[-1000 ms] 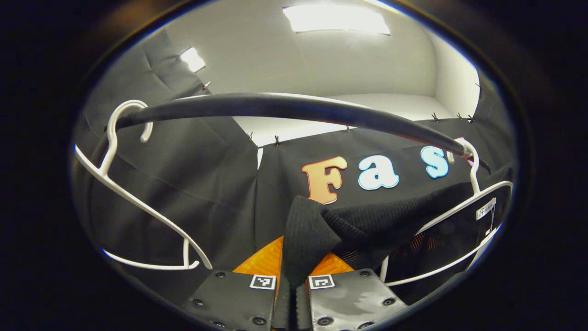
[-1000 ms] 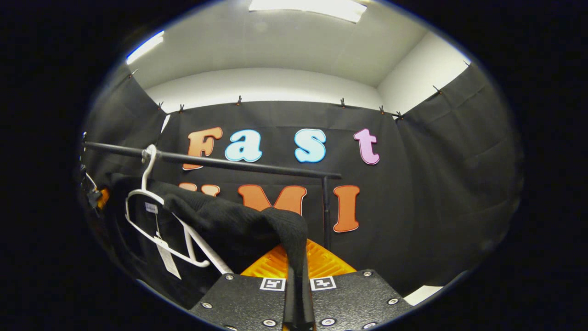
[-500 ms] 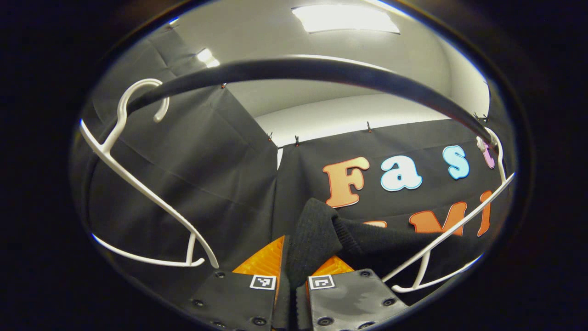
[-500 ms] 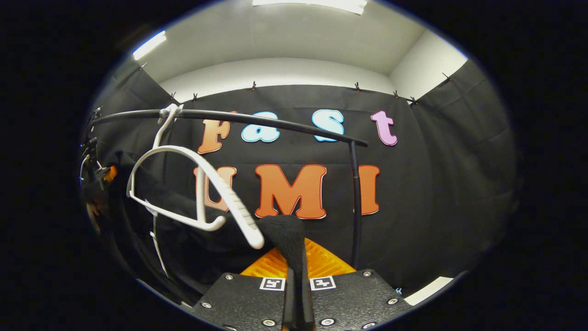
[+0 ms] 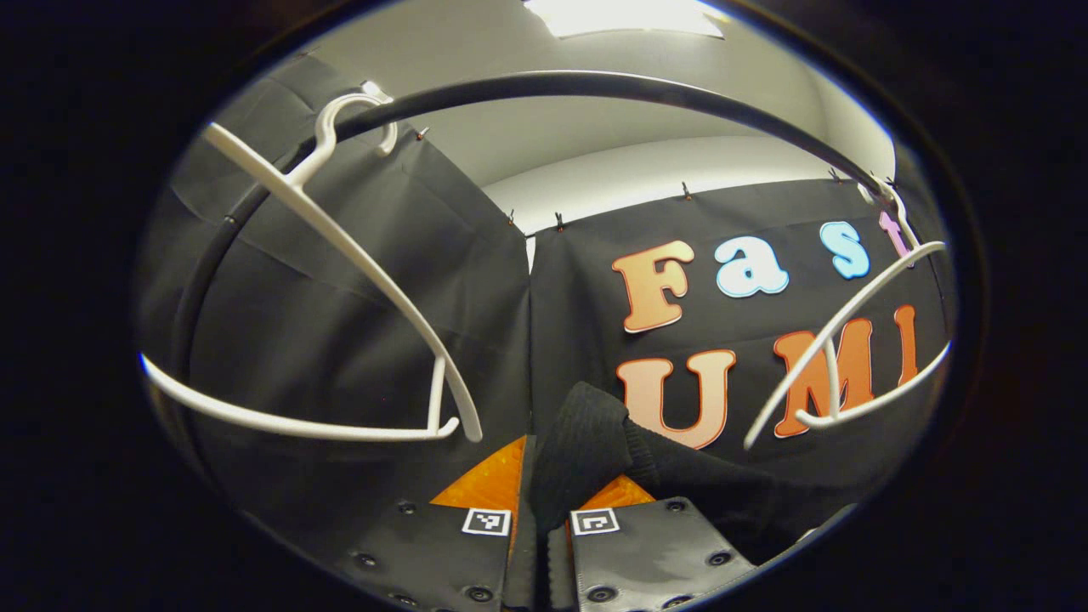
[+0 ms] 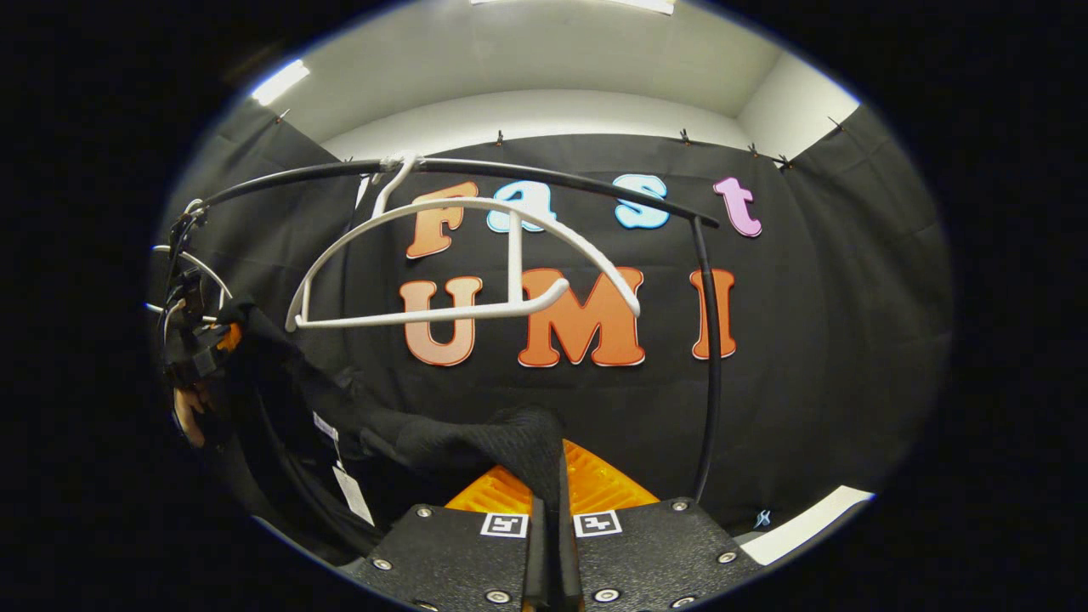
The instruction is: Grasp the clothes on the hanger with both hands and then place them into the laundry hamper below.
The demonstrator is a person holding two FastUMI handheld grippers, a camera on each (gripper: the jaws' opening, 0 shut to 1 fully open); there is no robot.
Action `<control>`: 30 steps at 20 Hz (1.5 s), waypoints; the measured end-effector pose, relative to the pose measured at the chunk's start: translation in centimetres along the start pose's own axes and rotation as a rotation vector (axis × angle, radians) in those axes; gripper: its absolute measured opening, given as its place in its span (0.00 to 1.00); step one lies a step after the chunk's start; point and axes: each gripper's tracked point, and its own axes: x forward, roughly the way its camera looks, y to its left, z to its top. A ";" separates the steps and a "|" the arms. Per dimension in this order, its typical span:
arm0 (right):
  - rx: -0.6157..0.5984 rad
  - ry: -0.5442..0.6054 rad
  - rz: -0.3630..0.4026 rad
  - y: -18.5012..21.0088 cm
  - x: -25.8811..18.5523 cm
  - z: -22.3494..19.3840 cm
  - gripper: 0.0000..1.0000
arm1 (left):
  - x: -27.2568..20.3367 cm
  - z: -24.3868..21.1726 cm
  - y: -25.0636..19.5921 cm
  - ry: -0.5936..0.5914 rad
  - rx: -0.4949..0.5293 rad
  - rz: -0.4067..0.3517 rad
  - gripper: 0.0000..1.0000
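A black knit garment (image 5: 595, 429) hangs free of its hanger, stretched between both grippers. My left gripper (image 5: 544, 497) is shut on one bunched end of it. My right gripper (image 6: 552, 493) is shut on the other end of the garment (image 6: 476, 442), which sags leftward to the left gripper (image 6: 200, 357) and the hand holding it. A paper tag (image 6: 348, 495) dangles from the cloth. The white hanger (image 6: 463, 255) hangs bare on the black rail (image 6: 552, 174), above the garment. The same bare hanger (image 5: 850, 340) is at the right in the left gripper view.
A second bare white hanger (image 5: 340, 255) hangs on the rail (image 5: 595, 81) close at the left in the left gripper view. The rail's upright post (image 6: 711, 357) stands just right of the right gripper. A pale strip of floor (image 6: 807, 527) lies low right.
Both grippers have dropped below the rail with the garment. The cloth has slid off the white hanger, which now hangs bare and has swung level.
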 end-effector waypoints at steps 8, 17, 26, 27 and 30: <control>0.014 0.084 0.040 4.1 -3.5 -3.9 0.06 | -5.7 -4.8 -1.9 0.135 0.008 -0.112 0.12; 0.033 0.265 0.107 8.7 -5.6 -12.3 0.06 | -16.2 -12.5 -12.0 0.401 -0.033 -0.455 0.13; 0.065 0.573 0.110 10.7 -9.0 -26.7 0.09 | -28.8 -24.2 -16.5 0.856 0.031 -0.660 0.13; 0.073 0.615 0.106 10.6 -10.0 -28.4 0.09 | -29.7 -25.0 -16.3 0.893 0.051 -0.667 0.13; 0.098 0.701 0.095 10.8 -11.4 -31.9 0.11 | -31.5 -27.5 -15.4 0.951 0.098 -0.684 0.13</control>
